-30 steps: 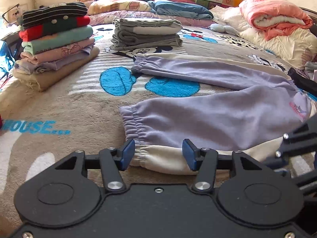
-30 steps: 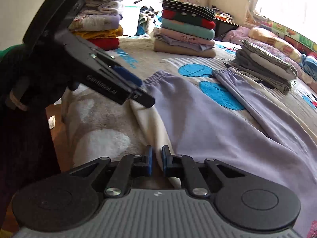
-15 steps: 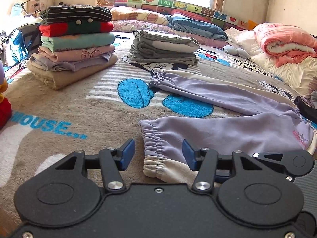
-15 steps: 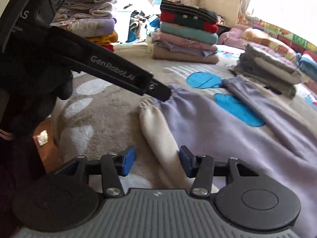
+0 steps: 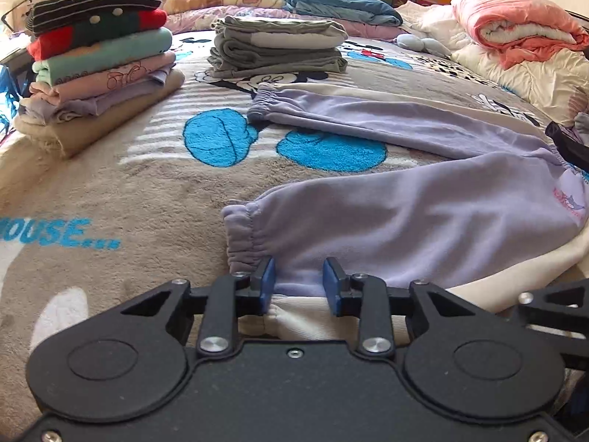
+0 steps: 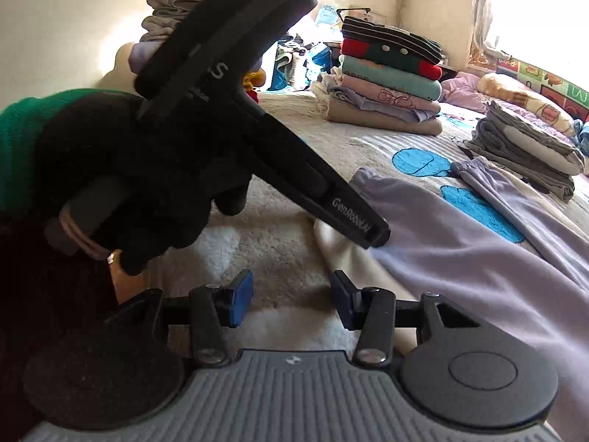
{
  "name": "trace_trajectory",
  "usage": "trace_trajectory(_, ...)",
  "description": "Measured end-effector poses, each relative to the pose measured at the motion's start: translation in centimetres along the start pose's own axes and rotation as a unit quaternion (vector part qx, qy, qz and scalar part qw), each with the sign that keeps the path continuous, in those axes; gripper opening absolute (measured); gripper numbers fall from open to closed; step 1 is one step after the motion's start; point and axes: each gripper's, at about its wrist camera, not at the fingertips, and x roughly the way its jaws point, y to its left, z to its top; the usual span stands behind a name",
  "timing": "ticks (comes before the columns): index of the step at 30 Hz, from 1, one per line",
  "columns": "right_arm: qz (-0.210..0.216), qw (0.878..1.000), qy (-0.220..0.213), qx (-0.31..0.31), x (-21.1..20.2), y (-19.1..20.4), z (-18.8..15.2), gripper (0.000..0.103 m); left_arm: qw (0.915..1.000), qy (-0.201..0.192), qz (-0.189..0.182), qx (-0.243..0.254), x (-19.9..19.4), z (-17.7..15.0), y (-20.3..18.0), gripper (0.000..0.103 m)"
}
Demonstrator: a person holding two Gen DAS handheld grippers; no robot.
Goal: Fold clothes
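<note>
Lilac fleece trousers (image 5: 423,213) with a cream underside lie spread on the bed, legs towards the left in the left wrist view. My left gripper (image 5: 300,285) sits at the near leg's cuff (image 5: 239,228). Its jaws are closing, and lilac and cream fabric fills the gap between the blue pads. From the right wrist camera the left gripper (image 6: 375,235) has its tip on that same cuff of the trousers (image 6: 460,258). My right gripper (image 6: 291,302) has its jaws closing slightly but stands open over bare blanket, with the cream edge beside its right pad.
A tall stack of folded clothes (image 5: 99,62) and a grey folded pile (image 5: 276,48) stand on the patterned blanket (image 5: 110,191) beyond the trousers. A pink quilt (image 5: 515,25) lies at the back right. A black-gloved hand (image 6: 129,169) holds the left gripper.
The right gripper has opened, released the cream edge and shifted left off it. The left gripper's jaws have narrowed onto the near cuff.
</note>
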Motion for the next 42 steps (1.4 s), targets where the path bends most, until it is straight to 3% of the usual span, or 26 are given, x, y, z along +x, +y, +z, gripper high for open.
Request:
trace_trajectory(4, -0.061, 0.997, -0.035, 0.018, -4.9, -2.8, -1.3, 0.045, 0.999, -0.043, 0.008, 0.0, -1.3, 0.0, -0.2, 0.027)
trace_trajectory(7, -0.151, 0.984, -0.06, 0.075, -7.2, -7.3, -3.2, 0.046, 0.9967, -0.081, 0.003, -0.004, -1.8, 0.6, -1.2, 0.027)
trace_trajectory(9, -0.184, 0.974, -0.057, 0.123, -7.4, -9.9, -5.2, 0.048, 0.9964, -0.084, -0.01, 0.003, -1.3, 1.1, -2.7, 0.027)
trace_trajectory(12, -0.167, 0.975, -0.03, 0.146, -6.5, -11.0, -7.6, 0.049, 0.9953, -0.083, -0.029, 0.04, -0.7, 1.4, -5.7, 0.027)
trace_trajectory(15, -0.176, 0.977, -0.021, 0.115, -7.1, -9.6, -6.8, 0.049, 0.9918, -0.083, -0.053, 0.083, -0.1, 1.6, -9.1, 0.027)
trace_trajectory(18, -0.173, 0.981, -0.024, 0.084, -7.8, -8.5, -6.6, 0.062, 0.9857, -0.088, -0.091, 0.111, 0.2, 1.7, -12.2, 0.027)
trace_trajectory(19, -0.173, 0.981, -0.017, 0.08, -8.0, -8.3, -6.9, 0.064, 0.9842, -0.08, -0.099, 0.123, 0.6, 1.5, -13.1, 0.027)
trace_trajectory(21, -0.163, 0.983, 0.002, 0.082, -8.4, -8.3, -7.6, 0.065, 0.9812, -0.004, -0.086, 0.172, 3.0, 0.8, -14.7, 0.028)
trace_trajectory(22, -0.154, 0.984, 0.008, 0.087, -8.6, -8.4, -7.9, 0.065, 0.9802, -0.007, -0.085, 0.179, 3.4, 0.5, -14.8, 0.029)
trace_trajectory(24, -0.137, 0.985, 0.018, 0.099, -9.3, -8.7, -8.5, 0.065, 0.9837, -0.002, -0.1, 0.15, 3.0, 1.4, -13.9, 0.029)
trace_trajectory(25, -0.134, 0.984, 0.012, 0.114, -10.2, -9.0, -8.6, 0.064, 0.9843, -0.018, -0.109, 0.138, 2.4, 1.7, -13.5, 0.029)
trace_trajectory(28, -0.165, 0.972, -0.041, 0.159, -13.3, -11.0, -8.9, 0.065, 0.9849, -0.042, -0.121, 0.117, 2.0, 2.1, -13.7, 0.03)
trace_trajectory(31, -0.215, 0.954, -0.075, 0.197, -15.0, -14.4, -9.7, 0.067, 0.9844, -0.041, -0.11, 0.132, 2.7, 2.1, -15.3, 0.03)
trace_trajectory(34, -0.247, 0.937, -0.064, 0.237, -15.3, -18.2, -11.6, 0.069, 0.9853, -0.018, -0.093, 0.142, 3.8, 2.1, -16.3, 0.032)
trace_trajectory(36, -0.239, 0.931, 0.002, 0.275, -14.5, -20.8, -13.5, 0.07, 0.9866, -0.02, -0.092, 0.134, 4.1, 2.3, -16.2, 0.033)
trace_trajectory(37, -0.226, 0.933, 0.002, 0.28, -14.9, -21.2, -13.8, 0.068, 0.9872, -0.025, -0.094, 0.126, 3.9, 2.6, -16.0, 0.033)
trace_trajectory(40, -0.237, 0.937, 0.006, 0.259, -16.2, -20.6, -12.9, 0.069, 0.9872, -0.057, -0.102, 0.109, 3.4, 3.4, -15.8, 0.033)
trace_trajectory(42, -0.237, 0.939, -0.03, 0.248, -17.0, -20.1, -12.9, 0.069, 0.9863, -0.075, -0.103, 0.104, 3.4, 3.7, -16.1, 0.033)
